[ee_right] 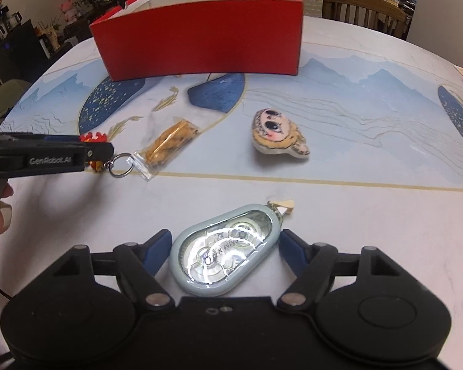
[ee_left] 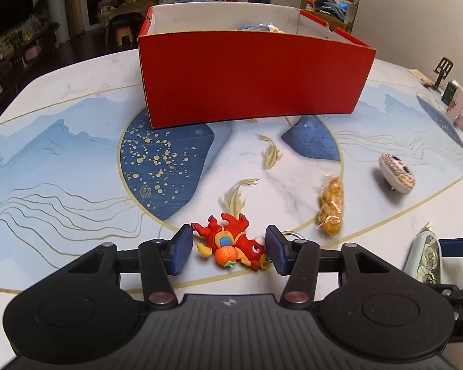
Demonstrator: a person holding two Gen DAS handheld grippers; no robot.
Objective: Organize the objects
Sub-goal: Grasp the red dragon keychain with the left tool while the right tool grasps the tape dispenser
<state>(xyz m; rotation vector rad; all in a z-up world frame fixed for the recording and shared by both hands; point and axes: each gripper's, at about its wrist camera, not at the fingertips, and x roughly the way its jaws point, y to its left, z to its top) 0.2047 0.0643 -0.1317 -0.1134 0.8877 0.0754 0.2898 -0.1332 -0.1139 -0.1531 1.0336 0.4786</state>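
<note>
Red box (ee_left: 253,80) holds a few things; four remain on the counter (ee_left: 77,185). Left claw (ee_left: 228,248) pinches the toy keychain (ee_left: 231,243); right claw (ee_right: 225,246) spread around the tape dispenser (ee_right: 225,246).

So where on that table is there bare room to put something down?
Bare table lies left of the red box and beyond the face-shaped charm on the right. The near middle is crowded: red toy keychain, snack packet, correction tape dispenser, both grippers.
</note>
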